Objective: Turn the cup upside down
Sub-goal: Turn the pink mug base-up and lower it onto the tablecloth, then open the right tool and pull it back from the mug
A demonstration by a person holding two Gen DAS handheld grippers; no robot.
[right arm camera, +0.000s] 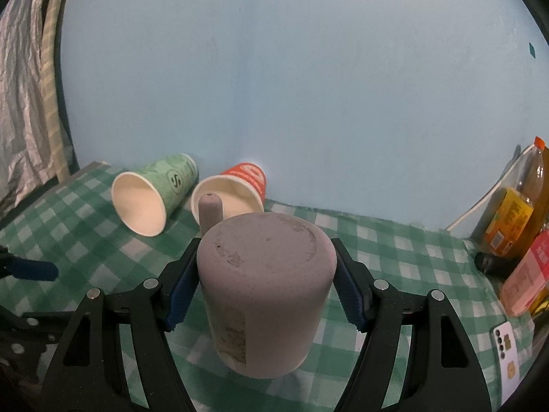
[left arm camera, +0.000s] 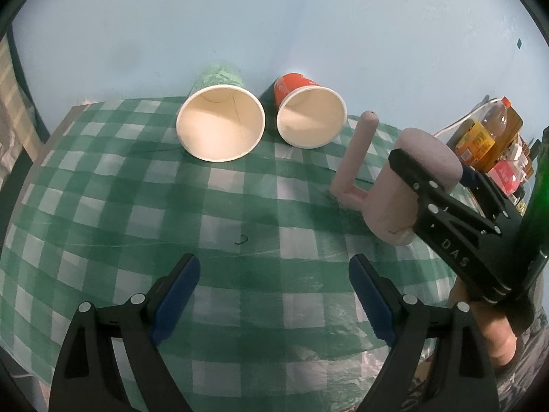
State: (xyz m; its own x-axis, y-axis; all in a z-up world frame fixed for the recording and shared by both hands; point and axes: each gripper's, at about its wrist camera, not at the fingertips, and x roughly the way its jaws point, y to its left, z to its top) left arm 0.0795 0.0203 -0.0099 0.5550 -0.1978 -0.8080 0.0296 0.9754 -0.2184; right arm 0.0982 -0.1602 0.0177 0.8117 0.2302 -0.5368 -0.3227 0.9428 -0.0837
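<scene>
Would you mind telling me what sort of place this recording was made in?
Probably a home room: a table under a green checked tablecloth against a pale blue wall, with drink bottles and a phone at its edge.

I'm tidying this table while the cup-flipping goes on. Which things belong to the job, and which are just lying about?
In the job:
pink mug, bottom up
right gripper, closed on it

Lying about:
green paper cup, on its side
orange paper cup, on its side
drink bottle
phone
left gripper, open, holding nothing
</scene>
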